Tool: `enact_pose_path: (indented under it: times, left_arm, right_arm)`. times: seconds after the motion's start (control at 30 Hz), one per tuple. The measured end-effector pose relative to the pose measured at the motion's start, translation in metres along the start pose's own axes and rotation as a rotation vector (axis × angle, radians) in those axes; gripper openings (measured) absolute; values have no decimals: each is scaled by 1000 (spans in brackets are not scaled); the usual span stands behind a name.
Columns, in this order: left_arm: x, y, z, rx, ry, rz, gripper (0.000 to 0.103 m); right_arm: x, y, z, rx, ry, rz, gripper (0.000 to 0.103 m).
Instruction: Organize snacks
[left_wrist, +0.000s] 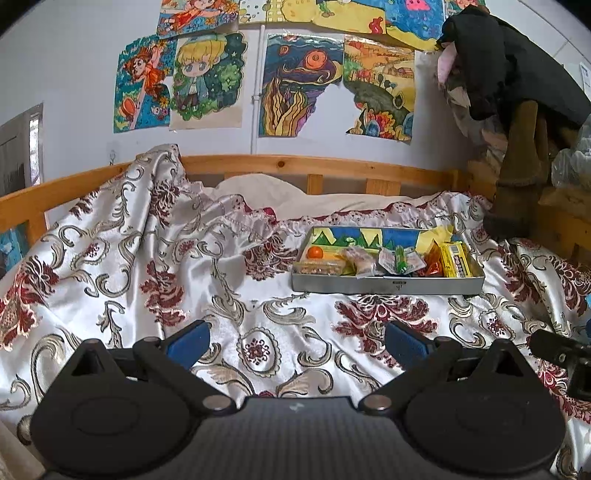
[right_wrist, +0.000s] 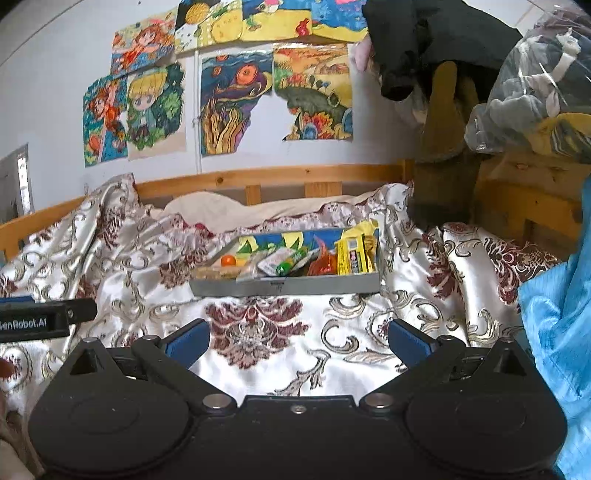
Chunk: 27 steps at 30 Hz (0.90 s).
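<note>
Your left tool (left_wrist: 297, 345) and right tool (right_wrist: 298, 343): jaws wide apart, empty, above the bedspread (left_wrist: 229, 295). Ahead of both: grey tin (left_wrist: 388, 285) holding snacks (left_wrist: 456, 260), including an orange ball (left_wrist: 315, 252).

Ahead of gripper: matt grey metal tin (left_wrist: 388, 286); glossy satin cloth bedspread (left_wrist: 229, 280); smooth varnished wood rail (left_wrist: 295, 162) beyond.

A wooden bed (left_wrist: 280, 162) carries a patterned bedspread (left_wrist: 184, 280); a metal tray (left_wrist: 388, 285) of snacks sits toward two o'clock.
</note>
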<state>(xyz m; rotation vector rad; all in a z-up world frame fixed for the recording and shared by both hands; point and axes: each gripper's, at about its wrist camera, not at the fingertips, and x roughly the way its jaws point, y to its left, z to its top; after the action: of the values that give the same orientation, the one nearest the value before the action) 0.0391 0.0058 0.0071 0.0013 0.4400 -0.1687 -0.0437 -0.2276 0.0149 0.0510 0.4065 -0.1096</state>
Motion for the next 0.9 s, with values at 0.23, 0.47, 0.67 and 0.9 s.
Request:
enact_pose_path:
  times: [0.23,0.47,0.67,0.9]
  left_arm:
    - [5,1,-5,-1,-2,4,103]
    - [4,-2,-7,19,-7,-5,103]
    - [4,-5,-10,28,4,-16,103]
    - [4,-9,-12,47,10,-25,103]
  right_arm:
    - [3,2,-5,-3,-11,-5,102]
    - [2,-1,-5,9,-37,-10,102]
    - [4,-2,-6,14,-33,-28,102]
    - [6,-3,-7,21,-28,-33,102]
